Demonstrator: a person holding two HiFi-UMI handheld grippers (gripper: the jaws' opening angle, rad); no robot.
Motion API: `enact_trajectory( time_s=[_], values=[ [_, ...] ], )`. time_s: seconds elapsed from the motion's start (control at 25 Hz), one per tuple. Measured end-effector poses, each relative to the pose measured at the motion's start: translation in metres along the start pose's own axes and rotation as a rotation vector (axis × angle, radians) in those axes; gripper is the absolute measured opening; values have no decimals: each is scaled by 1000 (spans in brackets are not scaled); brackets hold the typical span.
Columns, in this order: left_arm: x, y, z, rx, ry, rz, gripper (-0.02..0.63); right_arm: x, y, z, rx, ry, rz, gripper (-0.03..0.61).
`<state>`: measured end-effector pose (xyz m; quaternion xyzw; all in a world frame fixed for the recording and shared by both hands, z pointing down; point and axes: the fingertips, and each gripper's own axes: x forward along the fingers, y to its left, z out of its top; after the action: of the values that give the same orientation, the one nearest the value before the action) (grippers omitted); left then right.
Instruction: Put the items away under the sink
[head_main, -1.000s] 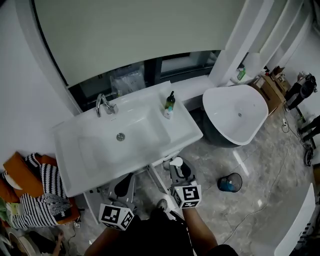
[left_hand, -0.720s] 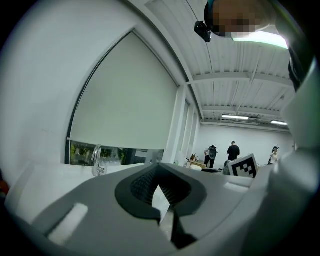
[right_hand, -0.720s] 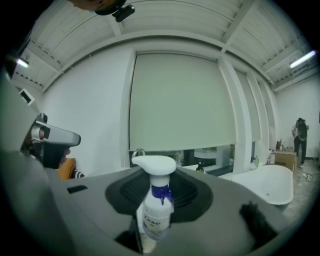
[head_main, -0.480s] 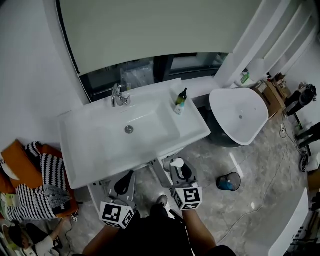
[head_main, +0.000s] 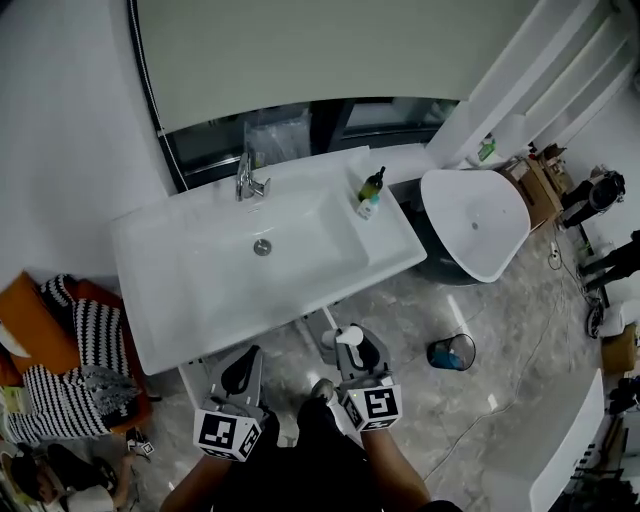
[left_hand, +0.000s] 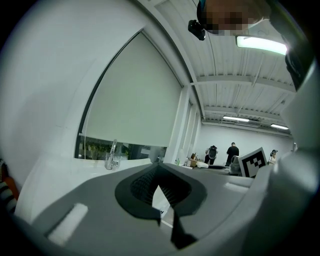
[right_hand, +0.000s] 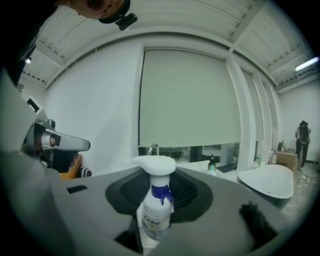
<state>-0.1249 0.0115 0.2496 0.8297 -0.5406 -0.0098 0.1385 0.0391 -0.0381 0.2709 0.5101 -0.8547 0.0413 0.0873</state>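
Jaws of the right gripper (right_hand: 150, 232) are clamped on a white spray bottle (right_hand: 157, 210) (blue collar under its trigger head), upright just in front of the sink's (head_main: 200, 300) front edge; the left gripper's (left_hand: 167, 220) jaws meet at their tips, likewise before the sink

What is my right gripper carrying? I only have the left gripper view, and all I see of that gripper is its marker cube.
Observer: A white spray bottle with a blue collar stands upright between the jaws of the right gripper, gripped by its body.
Operator: Anything on the sink top?
Observer: A small dark bottle stands at the right rear corner of the sink.
Operator: Anything low on my right?
Observer: A small round bin stands on the floor, in front of the bathtub.
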Motion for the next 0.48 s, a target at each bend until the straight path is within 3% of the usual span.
enact_trajectory(
  time_s=[0.16,0.48],
  values=[
    [-5,8,-11,12,6,1,6,3,15,-5,-10,-4,14,124],
    [-16,-24,-36,-4,22,67,6,-9,23,-18,-27,7,112,124]
  ],
)
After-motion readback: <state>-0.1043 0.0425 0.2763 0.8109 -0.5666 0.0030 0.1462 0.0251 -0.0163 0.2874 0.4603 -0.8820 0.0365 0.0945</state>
